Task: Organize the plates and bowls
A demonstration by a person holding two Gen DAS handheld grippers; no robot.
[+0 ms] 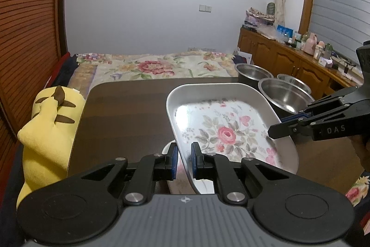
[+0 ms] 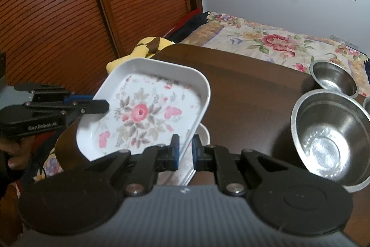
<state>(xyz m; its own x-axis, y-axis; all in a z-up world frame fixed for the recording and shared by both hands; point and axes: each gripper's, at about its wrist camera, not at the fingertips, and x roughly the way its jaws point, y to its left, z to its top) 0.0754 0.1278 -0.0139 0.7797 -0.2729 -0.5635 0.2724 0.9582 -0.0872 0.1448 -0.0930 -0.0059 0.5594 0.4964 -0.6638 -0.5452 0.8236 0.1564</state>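
I hold the floral tray (image 1: 227,131) tilted above the dark surface (image 1: 129,108): left claw (image 1: 184,162) pinching its lower-left rim, right claw (image 2: 185,152) pinching the opposite rim. Steel bowls (image 2: 328,138) sit right of frame.

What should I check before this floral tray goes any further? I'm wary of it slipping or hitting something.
1. Left tongs shut on the floral tray rim: ok.
2. Right tongs shut on the opposite rim: ok.
3. Tray level: not ok, it tilts.
4. Tray bare of other dishes: ok.
5. Steel bowls clear of the tray: ok, they sit apart on the dark table.
6. White dish under the tray, gap above it: cannot tell, it is mostly hidden.
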